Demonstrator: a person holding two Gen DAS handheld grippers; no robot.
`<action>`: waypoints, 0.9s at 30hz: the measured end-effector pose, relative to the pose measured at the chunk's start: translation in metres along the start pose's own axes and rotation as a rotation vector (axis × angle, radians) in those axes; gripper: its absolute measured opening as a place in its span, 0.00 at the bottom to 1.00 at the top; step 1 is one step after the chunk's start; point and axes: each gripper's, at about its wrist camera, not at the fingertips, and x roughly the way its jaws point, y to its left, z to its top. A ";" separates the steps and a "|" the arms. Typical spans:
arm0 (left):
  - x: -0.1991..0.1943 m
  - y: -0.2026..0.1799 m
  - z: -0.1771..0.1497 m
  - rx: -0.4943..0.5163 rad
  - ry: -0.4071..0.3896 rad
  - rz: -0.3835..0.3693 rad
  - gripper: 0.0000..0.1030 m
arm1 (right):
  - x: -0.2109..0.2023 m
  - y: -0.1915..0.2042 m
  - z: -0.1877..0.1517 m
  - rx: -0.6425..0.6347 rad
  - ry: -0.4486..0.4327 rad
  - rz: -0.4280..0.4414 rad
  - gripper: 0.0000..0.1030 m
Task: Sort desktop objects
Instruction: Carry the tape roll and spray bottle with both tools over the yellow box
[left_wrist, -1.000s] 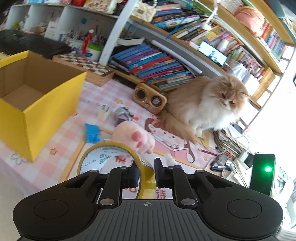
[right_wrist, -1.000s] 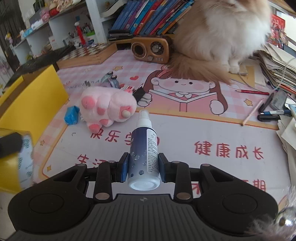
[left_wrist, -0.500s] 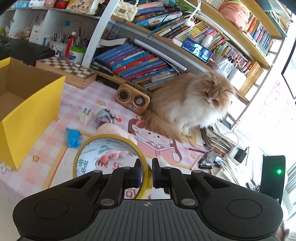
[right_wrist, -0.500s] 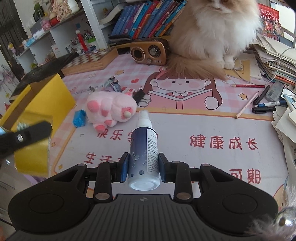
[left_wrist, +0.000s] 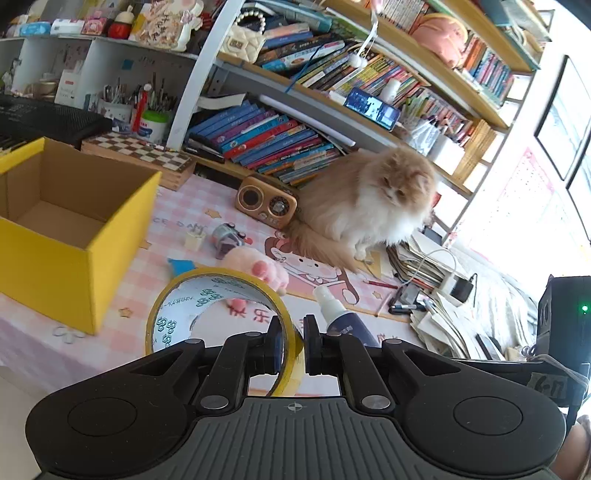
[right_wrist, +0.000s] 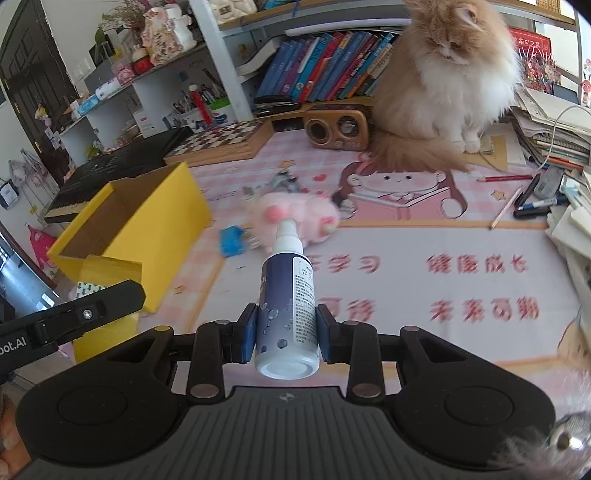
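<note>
My left gripper (left_wrist: 293, 347) is shut on the wall of a yellow tape roll (left_wrist: 207, 317), held above the pink desk mat. My right gripper (right_wrist: 286, 334) is shut on a blue and white spray bottle (right_wrist: 288, 295), nozzle pointing away; the same spray bottle (left_wrist: 341, 317) shows to the right in the left wrist view. An open yellow cardboard box (left_wrist: 70, 229) stands at the left with nothing visible inside; this yellow box (right_wrist: 136, 229) also lies left in the right wrist view. A pink plush paw (right_wrist: 295, 218) lies on the mat beyond the bottle.
A fluffy orange and white cat (left_wrist: 373, 206) sits at the back by a small wooden radio (left_wrist: 266, 203). A blue scrap (right_wrist: 231, 240), a small grey gadget (left_wrist: 227, 236), pens and pencils (right_wrist: 532, 206) and paper stacks (left_wrist: 436, 266) lie around. Bookshelves and a chessboard (left_wrist: 144, 155) line the back.
Both grippers have lifted and pulled back with their loads. The yellow box now looms nearer on the left in both views, and the left gripper's arm has come into the right wrist view.
</note>
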 end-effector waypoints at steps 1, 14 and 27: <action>-0.008 0.005 -0.001 0.006 -0.001 -0.002 0.09 | -0.002 0.009 -0.005 0.002 -0.001 0.000 0.30; -0.111 0.089 -0.031 -0.001 0.007 0.037 0.09 | -0.011 0.136 -0.088 -0.032 0.053 0.006 0.30; -0.184 0.145 -0.049 -0.051 -0.009 0.123 0.09 | -0.012 0.221 -0.122 -0.103 0.092 0.089 0.30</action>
